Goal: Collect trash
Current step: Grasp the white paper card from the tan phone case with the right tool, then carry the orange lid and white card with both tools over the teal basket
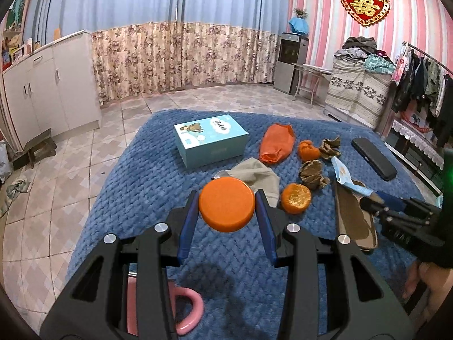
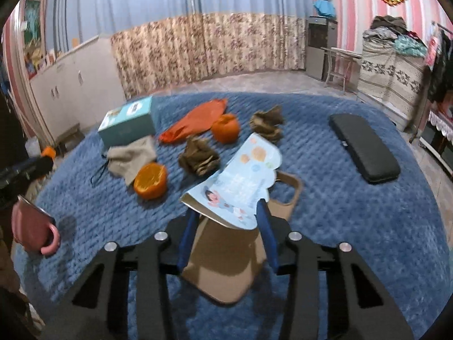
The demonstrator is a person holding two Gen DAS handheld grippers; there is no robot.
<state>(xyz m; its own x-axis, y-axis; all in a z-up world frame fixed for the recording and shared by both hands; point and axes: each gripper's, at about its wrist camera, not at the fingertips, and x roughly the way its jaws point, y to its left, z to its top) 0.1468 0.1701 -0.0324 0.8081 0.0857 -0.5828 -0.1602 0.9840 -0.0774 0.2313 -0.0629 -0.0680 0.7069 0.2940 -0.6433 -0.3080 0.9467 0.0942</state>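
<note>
L gripper (image 1: 226, 198) is pinching an orange disc (image 1: 226, 208) edge-on between its blue pads, held up off the blue blanket (image 1: 141, 192), prob. so it can be carried off w/o dragging. A pink mug (image 1: 188, 311) sits right below that tool; I can't see inside it or what holds it. R gripper (image 2: 226, 212) has its pads pressed on both edges of a light-blue printed card (image 2: 240, 184). The card bows up btwn them, over a tan phone case (image 2: 226, 263) lying under the tool, so I judge the card is my pickup. Ahead-left of R tool: an opened tangerine (image 2: 150, 181) and a brown paper wad (image 2: 199, 157). Further ahead are a second wad (image 2: 267, 126) and another tangerine (image 2: 225, 131), all still loose. Containers: the teal box (image 2: 127, 124) far left is closed, contents unseen; the orange bag (image 2: 195, 121) lies flat, looks empty; the beige pouch (image 2: 131, 157) is slumped; the black case (image 2: 365, 147) off right is shut.
</note>
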